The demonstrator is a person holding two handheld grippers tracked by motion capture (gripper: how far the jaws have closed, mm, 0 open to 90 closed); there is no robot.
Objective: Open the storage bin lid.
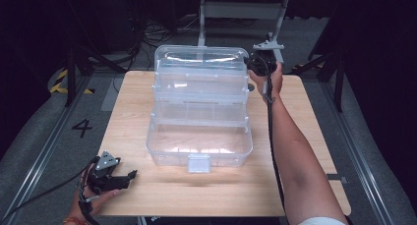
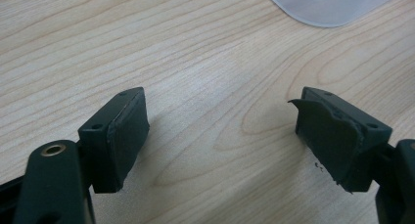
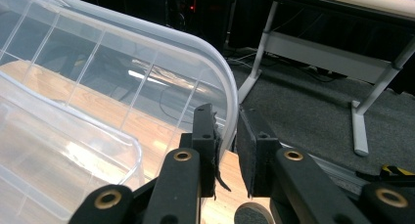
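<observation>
A clear plastic tiered box (image 1: 199,154) stands open in the middle of the wooden table (image 1: 300,136), its trays stepped back and its lid (image 1: 201,55) upright at the far side. My right gripper (image 1: 250,64) is at the lid's upper right corner. In the right gripper view the lid's rim (image 3: 234,106) runs between the jaws of this gripper (image 3: 226,136), which are shut on it. My left gripper (image 1: 129,178) rests at the table's front left corner, apart from the box. Its jaws (image 2: 220,136) stand wide open over bare wood, with a corner of the box (image 2: 333,4) ahead.
A white latch (image 1: 198,163) hangs on the box's front wall. Beyond the table stand a metal desk frame (image 1: 204,18) and loose cables on the dark floor. A painted number 4 (image 1: 82,127) and yellow-black tape (image 1: 61,82) mark the floor at left.
</observation>
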